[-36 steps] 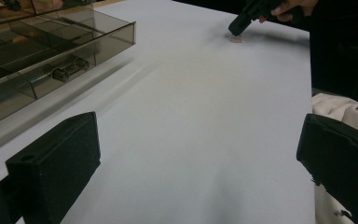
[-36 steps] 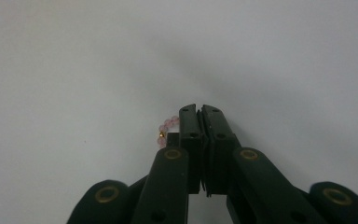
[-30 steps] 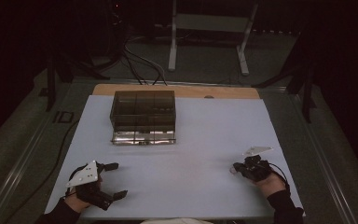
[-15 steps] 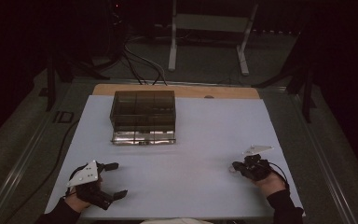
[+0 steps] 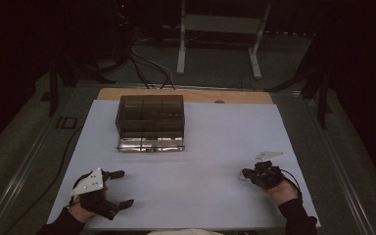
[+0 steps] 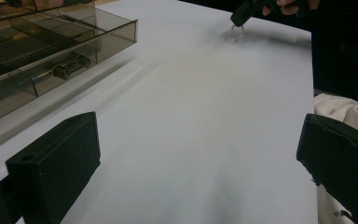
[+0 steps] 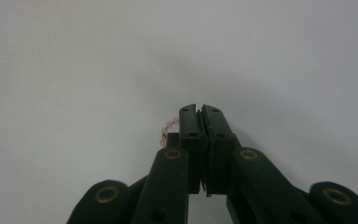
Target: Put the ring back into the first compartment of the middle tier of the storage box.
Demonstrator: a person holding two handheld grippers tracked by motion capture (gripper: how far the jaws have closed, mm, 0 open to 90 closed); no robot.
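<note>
A smoky clear compartment box stands on the white table at the back left, with small dark metal pieces in its front compartment. My left gripper rests at the front left, jaws wide apart with only bare table between them. My right gripper is at the front right, jaws pressed together. A tiny pink looped piece peeks out beside its tip. In the left gripper view that pink piece hangs from the right gripper's tip just above the table.
The box lies left of my left gripper's line. A wooden strip edges the table's far side, with cables and a stand's legs on the floor beyond. A pale cloth shows at the table's near edge.
</note>
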